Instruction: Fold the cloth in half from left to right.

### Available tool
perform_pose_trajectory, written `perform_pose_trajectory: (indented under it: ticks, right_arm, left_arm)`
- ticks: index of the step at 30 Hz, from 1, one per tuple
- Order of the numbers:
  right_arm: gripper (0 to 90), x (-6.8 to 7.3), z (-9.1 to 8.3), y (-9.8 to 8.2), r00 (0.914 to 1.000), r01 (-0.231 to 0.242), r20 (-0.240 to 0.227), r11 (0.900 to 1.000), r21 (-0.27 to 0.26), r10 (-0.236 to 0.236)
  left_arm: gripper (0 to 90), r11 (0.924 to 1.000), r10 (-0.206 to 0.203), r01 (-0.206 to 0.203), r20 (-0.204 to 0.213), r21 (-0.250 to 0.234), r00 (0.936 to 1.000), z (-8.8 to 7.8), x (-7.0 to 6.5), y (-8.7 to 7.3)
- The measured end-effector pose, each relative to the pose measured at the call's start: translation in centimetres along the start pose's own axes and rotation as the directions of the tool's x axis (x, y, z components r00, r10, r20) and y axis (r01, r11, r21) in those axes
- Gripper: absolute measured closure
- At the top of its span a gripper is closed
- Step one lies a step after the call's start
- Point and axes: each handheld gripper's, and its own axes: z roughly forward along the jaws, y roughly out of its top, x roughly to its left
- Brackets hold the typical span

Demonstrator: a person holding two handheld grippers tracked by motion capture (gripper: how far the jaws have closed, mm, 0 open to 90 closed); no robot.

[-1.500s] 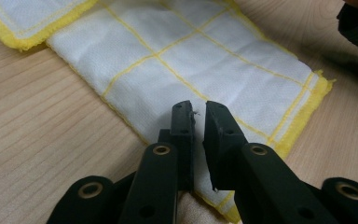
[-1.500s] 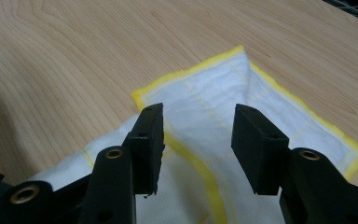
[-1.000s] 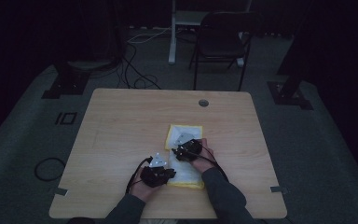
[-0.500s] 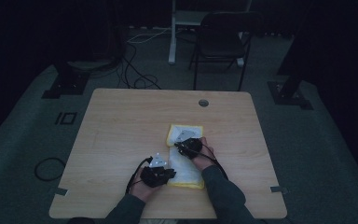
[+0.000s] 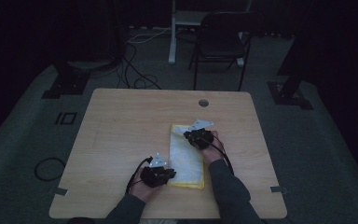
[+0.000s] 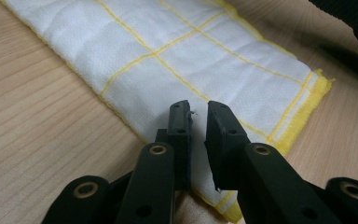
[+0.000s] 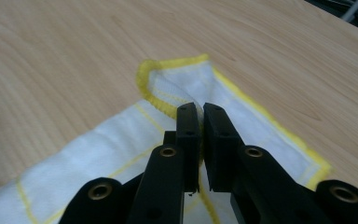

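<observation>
Folding white cloth w/ yellow grid (image 5: 186, 156), lying centre-low on wooden table (image 5: 121, 121). Right gripper (image 7: 199, 108) just closing, pinching far corner. Left gripper (image 6: 198, 108) narrow, cloth edge between pads. Lift corner slowly, keep near edge pinned, align hems.

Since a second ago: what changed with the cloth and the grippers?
The right gripper has just been closing its jaws and now pinches the far edge of the cloth, lifting it slightly. The left gripper stayed put at the cloth's near corner, jaws nearly closed on its edge. The table and the rest of the cloth are unchanged.
</observation>
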Motion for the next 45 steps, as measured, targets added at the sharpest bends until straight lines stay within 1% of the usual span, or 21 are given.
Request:
perform_pose_trajectory:
  ticks: [6, 10, 16, 19, 22, 23, 24, 25, 26, 29, 34, 36, 38, 39, 43, 45]
  right_arm:
    - [85.9, -1.3, -0.3, -0.1, 0.9985, -0.046, 0.028, 0.999, -0.003, 0.046]
    - [86.0, -2.0, -0.4, -0.3, 0.9968, -0.062, 0.051, 0.998, 0.005, 0.062]
    - [86.1, -2.9, -0.6, -0.7, 0.991, -0.097, 0.093, 0.995, 0.008, 0.096]
    - [86.1, -3.4, -0.6, -0.9, 0.9873, -0.118, 0.109, 0.993, 0.014, 0.116]
    - [85.8, -3.7, -0.6, -1.0, 0.985, -0.128, 0.12, 0.992, 0.02, 0.124]
    - [84.6, -3.9, -0.6, -1.1, 0.9841, -0.133, 0.122, 0.991, 0.022, 0.129]
    - [81.2, -3.9, -0.6, -1.1, 0.9828, -0.137, 0.128, 0.99, 0.023, 0.133]
    - [75.9, -4.1, -0.7, -1.2, 0.9792, -0.146, 0.147, 0.989, 0.025, 0.14]
    - [72.6, -4.2, -0.7, -1.2, 0.9763, -0.155, 0.157, 0.988, 0.026, 0.149]
    - [66.2, -4.6, -0.9, -1.4, 0.9676, -0.186, 0.18, 0.982, 0.03, 0.177]
    - [61.8, -4.8, -1.3, -1.5, 0.9651, -0.194, 0.184, 0.981, 0.025, 0.186]
    - [60.9, -4.8, -1.5, -1.6, 0.9672, -0.188, 0.179, 0.982, 0.024, 0.181]
    - [59.7, -4.9, -1.6, -1.7, 0.9671, -0.19, 0.177, 0.981, 0.025, 0.183]
    - [59.1, -4.9, -1.6, -1.8, 0.9672, -0.192, 0.175, 0.981, 0.024, 0.185]
    - [56.6, -4.9, -1.8, -2.1, 0.9659, -0.207, 0.163, 0.978, 0.019, 0.201]
    - [56.3, -4.8, -1.9, -2.2, 0.9668, -0.206, 0.157, 0.978, 0.016, 0.201]
  left_arm:
    - [80.3, 1.0, 0.001, -0.001, -0.002, 0.002, 1.0, 0.0, -0.1, 0.0]
    - [80.3, 1.0, -0.001, 0.001, -0.001, 0.001, 1.0, 0.0, 0.0, 0.0]
    - [80.3, 1.0, -0.002, 0.002, 0.0, 0.001, 1.0, 0.0, 0.0, 0.0]
    - [80.2, 1.0, -0.001, 0.001, -0.001, 0.001, 1.0, 0.0, -0.1, 0.0]
    - [80.2, 1.0, -0.001, 0.001, -0.001, 0.002, 1.0, 0.0, -0.1, 0.0]
    - [80.2, 1.0, -0.001, 0.001, -0.001, 0.002, 1.0, 0.0, -0.1, 0.0]
    - [80.1, 1.0, -0.002, 0.002, -0.001, 0.001, 1.0, 0.0, -0.1, 0.0]
    - [80.1, 1.0, -0.002, 0.002, 0.0, 0.001, 1.0, 0.0, -0.1, 0.0]
    - [80.1, 1.0, -0.002, 0.002, 0.0, 0.001, 1.0, 0.0, -0.1, 0.0]
    - [79.6, 1.0, -0.002, 0.002, 0.003, 0.0, 1.0, 0.0, 0.0, 0.0]
    - [76.0, 0.9999, -0.009, 0.009, 0.008, -0.005, 0.9999, -0.1, 0.0, 0.0]
    - [73.9, 0.9999, -0.009, 0.009, 0.004, -0.008, 1.0, -0.1, 0.0, 0.1]
    - [72.6, 0.9998, -0.017, 0.017, 0.003, -0.013, 0.9998, -0.2, 0.0, 0.2]
    - [72.1, 0.9998, -0.014, 0.014, 0.002, -0.014, 0.9999, -0.2, 0.1, 0.2]
    - [69.5, 0.9993, -0.022, 0.022, -0.01, -0.029, 0.9997, -0.4, 0.3, 0.5]
    - [67.9, 0.9992, -0.023, 0.022, -0.019, -0.034, 0.9996, -0.5, 0.5, 0.8]
